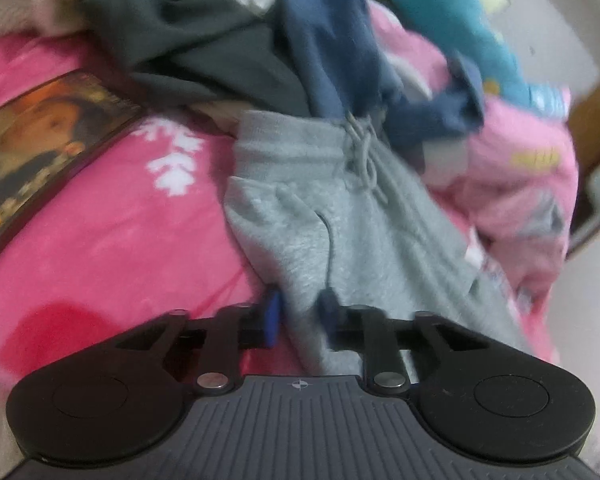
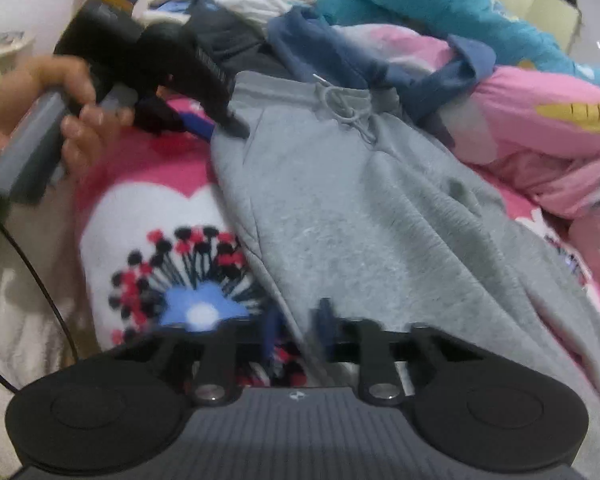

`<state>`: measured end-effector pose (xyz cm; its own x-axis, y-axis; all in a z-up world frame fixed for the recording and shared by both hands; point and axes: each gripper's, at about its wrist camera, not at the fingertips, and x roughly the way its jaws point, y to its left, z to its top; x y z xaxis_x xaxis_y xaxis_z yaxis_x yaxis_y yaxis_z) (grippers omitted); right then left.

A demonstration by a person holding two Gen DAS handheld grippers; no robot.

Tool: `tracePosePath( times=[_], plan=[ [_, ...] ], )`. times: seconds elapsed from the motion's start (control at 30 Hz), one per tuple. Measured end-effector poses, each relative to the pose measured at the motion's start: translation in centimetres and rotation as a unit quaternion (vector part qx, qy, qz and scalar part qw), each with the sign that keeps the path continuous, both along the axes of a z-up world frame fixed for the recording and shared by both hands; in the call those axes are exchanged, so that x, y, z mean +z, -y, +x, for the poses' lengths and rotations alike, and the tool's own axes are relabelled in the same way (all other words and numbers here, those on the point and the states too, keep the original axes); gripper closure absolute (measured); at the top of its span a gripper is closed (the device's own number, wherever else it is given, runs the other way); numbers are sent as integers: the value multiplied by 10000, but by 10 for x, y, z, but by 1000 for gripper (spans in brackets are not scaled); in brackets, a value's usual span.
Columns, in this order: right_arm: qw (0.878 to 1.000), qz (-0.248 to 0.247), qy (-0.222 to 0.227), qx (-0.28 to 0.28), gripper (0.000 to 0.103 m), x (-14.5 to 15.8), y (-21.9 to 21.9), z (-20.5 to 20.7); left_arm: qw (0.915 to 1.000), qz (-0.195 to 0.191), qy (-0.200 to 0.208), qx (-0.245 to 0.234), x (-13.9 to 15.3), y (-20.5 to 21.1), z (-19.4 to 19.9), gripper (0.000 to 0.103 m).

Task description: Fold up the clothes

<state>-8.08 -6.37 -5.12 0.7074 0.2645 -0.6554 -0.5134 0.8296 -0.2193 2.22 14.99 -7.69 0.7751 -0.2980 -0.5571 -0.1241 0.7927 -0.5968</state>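
Note:
Grey sweatpants (image 1: 332, 208) with a drawstring lie on a pink bed cover (image 1: 112, 220). My left gripper (image 1: 300, 314) is shut on the pants' left edge, below the waistband. In the right wrist view the same pants (image 2: 380, 208) spread across the bed. My right gripper (image 2: 298, 330) is shut on their left edge lower down the leg. The left gripper (image 2: 224, 126) shows there too, held in a hand at upper left, pinching the edge near the waistband.
A pile of clothes lies beyond the waistband: dark grey (image 1: 188, 40), navy (image 1: 340, 52), teal (image 1: 452, 12) and pink (image 1: 520, 168) pieces. A framed picture (image 1: 40, 140) lies at left. The cover has a white heart print (image 2: 168, 256). A cable (image 2: 40, 280) hangs at left.

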Motion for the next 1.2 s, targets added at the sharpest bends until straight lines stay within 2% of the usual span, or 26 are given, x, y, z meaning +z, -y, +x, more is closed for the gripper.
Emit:
tracePosePath(
  times=[0.07, 0.23, 0.33, 0.37, 0.4, 0.5, 0.53, 0.6, 0.73, 0.83, 0.93, 0.97, 1.0, 1.03, 1.1, 1.2],
  plan=[
    [9999, 126, -25, -12, 97, 5, 4, -5, 10000, 56, 3, -24, 1, -1, 6, 95],
    [9990, 440, -88, -42, 96, 19, 16, -17, 9998, 179, 41, -14, 0, -4, 11, 95],
    [9979, 628, -125, -60, 90, 27, 22, -25, 9991, 407, -26, -68, -8, 1, 12, 92],
    [9975, 690, -138, -66, 82, 29, 24, -27, 9991, 421, 37, -75, -8, 0, 8, 91],
    [9970, 753, -150, -72, 64, 32, 27, -29, 9987, 481, 116, -80, -6, -2, 3, 87],
    [9953, 941, -188, -90, 52, 40, 33, -37, 9966, 744, 347, -96, 1, -5, -13, 70],
    [9942, 1052, -159, -142, 51, 46, 43, -37, 9958, 793, 447, -134, 4, -2, -15, 69],
    [9908, 1277, -81, -432, 51, 56, 74, -25, 9937, 890, 649, -209, 11, 3, -20, 69],
    [9815, 1410, -24, -1293, 51, 55, 138, 25, 9879, 1082, 1050, -360, 23, 14, -31, 69],
    [9794, 1417, -229, -1421, 51, 41, 157, 67, 9824, 1222, 1218, -720, 27, 34, -29, 69],
    [9833, 1284, -620, -1131, 52, 20, 155, 100, 9744, 1468, 1201, -1204, 19, 67, -19, 69],
    [9835, 1238, -812, -1035, 55, 13, 153, 107, 9729, 1537, 1155, -1282, 14, 75, -15, 69],
    [9833, 1192, -1004, -939, 66, 5, 152, 115, 9719, 1595, 1096, -1341, 10, 81, -11, 69],
    [9829, 1150, -1148, -861, 70, 0, 151, 120, 9712, 1650, 1043, -1369, 5, 86, -8, 69],
    [9831, 1112, -1189, -840, 94, 1, 153, 124, 9705, 1738, 964, -1367, -1, 90, -5, 69],
    [9863, 919, -944, -992, 98, 7, 154, 126, 9704, 1781, 936, -1332, -7, 89, -5, 69]
  ],
)
